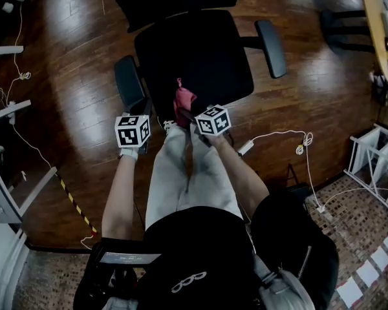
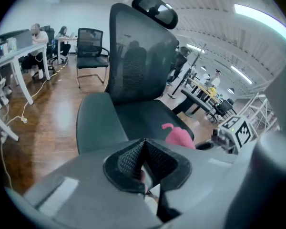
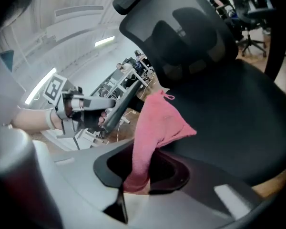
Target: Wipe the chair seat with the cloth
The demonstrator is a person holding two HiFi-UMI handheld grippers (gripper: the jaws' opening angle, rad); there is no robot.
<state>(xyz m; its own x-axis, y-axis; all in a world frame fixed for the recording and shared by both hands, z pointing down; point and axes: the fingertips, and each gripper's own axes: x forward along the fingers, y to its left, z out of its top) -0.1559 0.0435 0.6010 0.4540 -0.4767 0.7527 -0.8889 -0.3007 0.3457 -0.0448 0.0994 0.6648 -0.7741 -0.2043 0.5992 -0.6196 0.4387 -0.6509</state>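
Cloth (image 3: 158, 123) is hanging pinched in the right gripper's (image 3: 136, 178) closed jaws; left gripper (image 2: 144, 149) is sitting closed, empty; chair seat (image 3: 248, 113) friction may be tugging it loose.

Head view dim, glare patch on wood floor (image 1: 77, 108); 2 gripper views brighter under ceiling strip lights (image 2: 250, 11), fisheye-warped, corners black.

The chair seat (image 1: 194, 53) is black, broad and level, and fills the upper middle of the head view. The cloth (image 1: 183, 101) is pink and crumpled. It lies bunched over the seat's front edge, just above frame centre, with one end pinched between the jaws of the right gripper (image 3: 136, 178).
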